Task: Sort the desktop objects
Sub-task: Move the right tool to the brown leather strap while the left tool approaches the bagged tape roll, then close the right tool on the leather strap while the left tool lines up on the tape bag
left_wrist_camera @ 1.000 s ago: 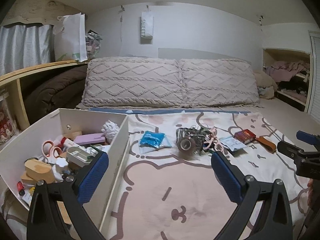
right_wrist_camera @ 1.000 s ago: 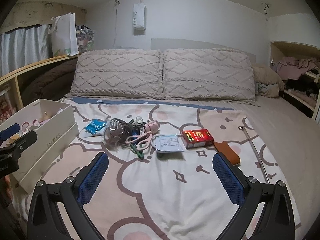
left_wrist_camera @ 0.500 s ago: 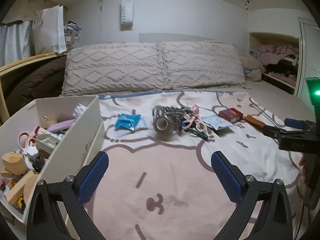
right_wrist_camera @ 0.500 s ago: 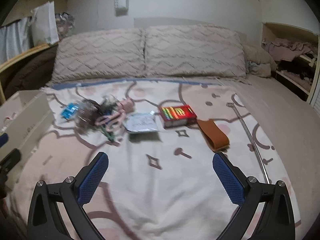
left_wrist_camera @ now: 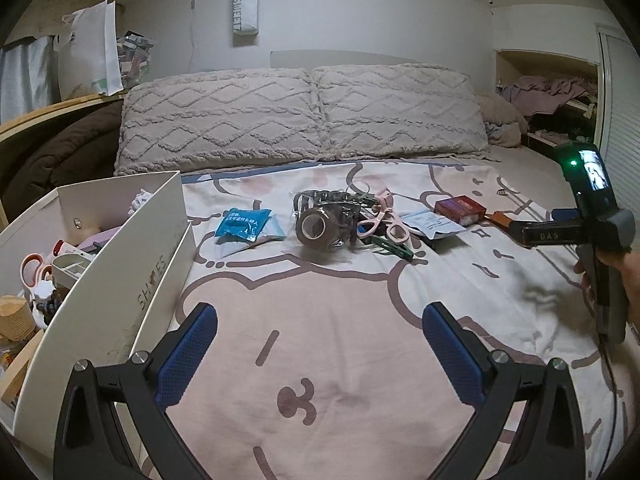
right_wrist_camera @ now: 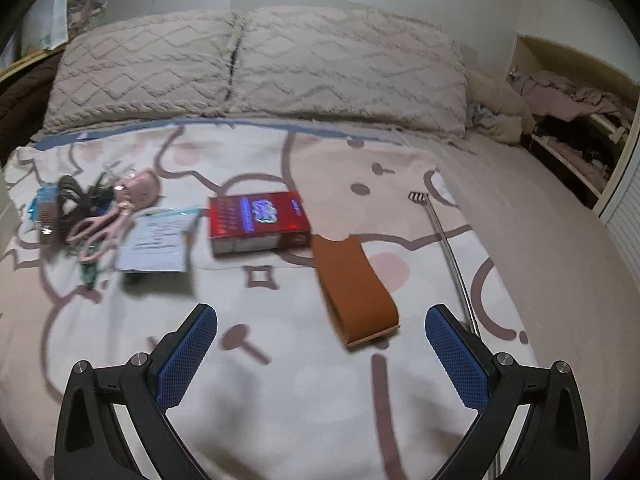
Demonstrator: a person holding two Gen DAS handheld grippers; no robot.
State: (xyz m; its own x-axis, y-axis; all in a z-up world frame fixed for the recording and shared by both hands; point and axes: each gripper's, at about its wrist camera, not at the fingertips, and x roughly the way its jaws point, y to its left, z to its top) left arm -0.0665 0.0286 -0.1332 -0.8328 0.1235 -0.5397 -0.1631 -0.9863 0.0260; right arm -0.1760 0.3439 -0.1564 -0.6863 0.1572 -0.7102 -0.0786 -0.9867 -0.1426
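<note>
Bed (left_wrist_camera: 340,340) carries the clutter. White box (left_wrist_camera: 120,280) at 9 o'clock, part filled. Right gripper (right_wrist_camera: 320,352) jaws apart, empty; brown case (right_wrist_camera: 352,284) at 12, red box (right_wrist_camera: 258,220) at 11. Left gripper (left_wrist_camera: 320,352) jaws apart, empty; tape roll (left_wrist_camera: 314,226) at 12.

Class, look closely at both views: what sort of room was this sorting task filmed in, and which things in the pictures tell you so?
Most likely a bedroom. The objects lie on a bed with a cartoon-print blanket, two textured pillows stand against the wall, and an alcove holds heaped clothes.
</note>
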